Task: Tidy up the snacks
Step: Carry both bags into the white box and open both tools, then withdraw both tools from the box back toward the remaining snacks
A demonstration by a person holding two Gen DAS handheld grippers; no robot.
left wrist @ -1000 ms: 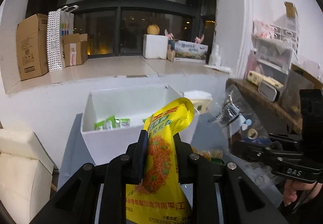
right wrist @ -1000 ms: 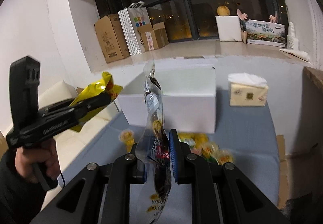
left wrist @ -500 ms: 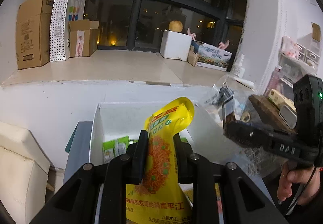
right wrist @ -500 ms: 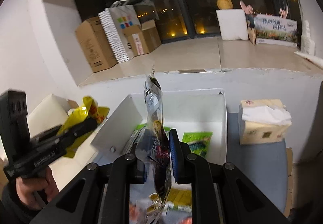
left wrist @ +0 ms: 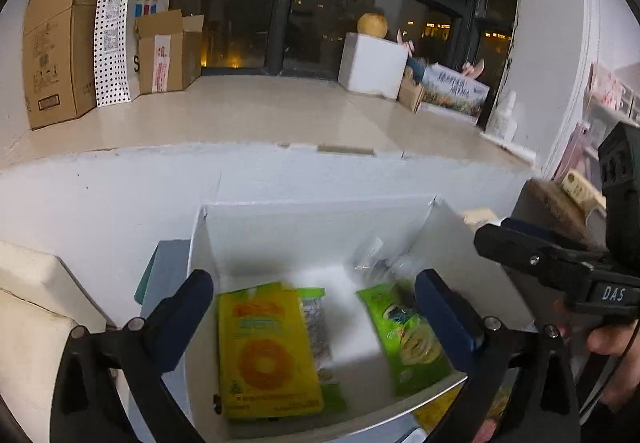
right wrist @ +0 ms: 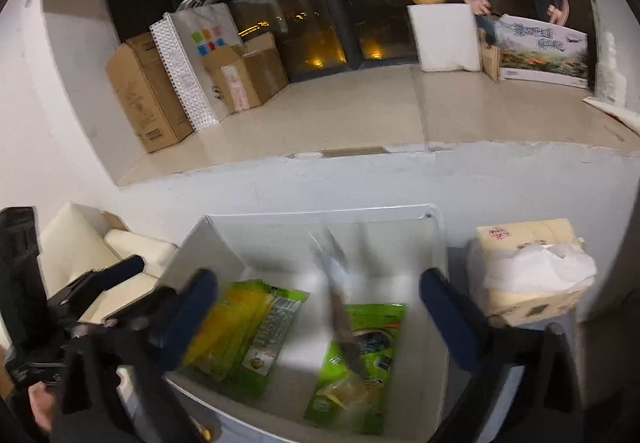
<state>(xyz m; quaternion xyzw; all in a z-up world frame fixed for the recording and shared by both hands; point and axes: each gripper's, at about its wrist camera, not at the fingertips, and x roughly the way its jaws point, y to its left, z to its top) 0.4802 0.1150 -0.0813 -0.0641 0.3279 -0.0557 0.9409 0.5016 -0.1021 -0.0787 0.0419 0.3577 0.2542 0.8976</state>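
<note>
Both sets of jaws were springing apart over the white bin [left wrist: 312, 219], and nothing was left between either pair. The left gripper [left wrist: 312, 307] had been clamped on the yellow snack pouch [left wrist: 266, 347] half a second before; now its jaws were opening and the pouch lay flat in the left side of the bin, blurred, just off the left finger [left wrist: 180, 319]. The right gripper [right wrist: 316, 307] had likewise been pinching a clear plastic snack bag [right wrist: 338, 307] — here its jaws were opening too, and that bag showed as a smeared streak dropping edge-on above a green packet [right wrist: 360, 359] on the bin floor. In the left view the same clear bag sat crumpled toward the bin's back right corner, beside another green packet with a ring-shaped picture.

For the task, this read as two snacks delivered at once: both had gone from hand to container, joining the green packets already inside. More snacks appeared to remain in front of the bin's near wall, though only a sliver of yellow showed there.

Both grippers pointed forward and downward into the bin, side by side. The right tool appeared at the right edge of the left view with a hand [left wrist: 612, 339] on its handle; the left tool sat low at the left edge of the right view. A tissue pack [right wrist: 528, 275] stood just right of the bin.
</note>
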